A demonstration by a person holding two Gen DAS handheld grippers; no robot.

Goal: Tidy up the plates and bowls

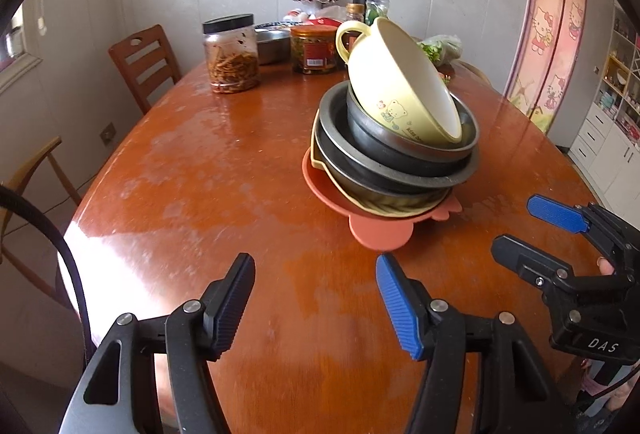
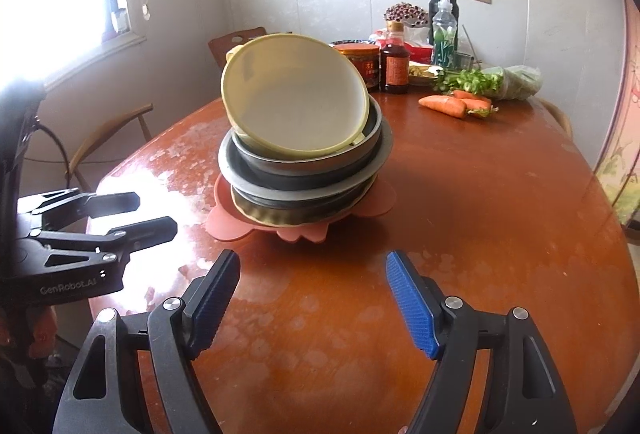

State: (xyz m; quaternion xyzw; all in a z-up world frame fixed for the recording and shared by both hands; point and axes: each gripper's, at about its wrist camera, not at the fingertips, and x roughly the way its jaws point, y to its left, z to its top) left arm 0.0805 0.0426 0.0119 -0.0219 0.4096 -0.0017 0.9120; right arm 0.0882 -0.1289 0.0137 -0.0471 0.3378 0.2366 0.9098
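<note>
A stack of dishes stands on the wooden table. A pale yellow handled bowl leans tilted on top, inside a dark metal bowl, over a grey metal plate and a salmon-pink plate at the bottom. The stack also shows in the right wrist view: yellow bowl, pink plate. My left gripper is open and empty, short of the stack. My right gripper is open and empty, also short of it. Each gripper shows in the other's view: right gripper, left gripper.
Jars, a metal bowl and bottles stand at the table's far end. Carrots and greens lie at the far right. Wooden chairs stand on the left side.
</note>
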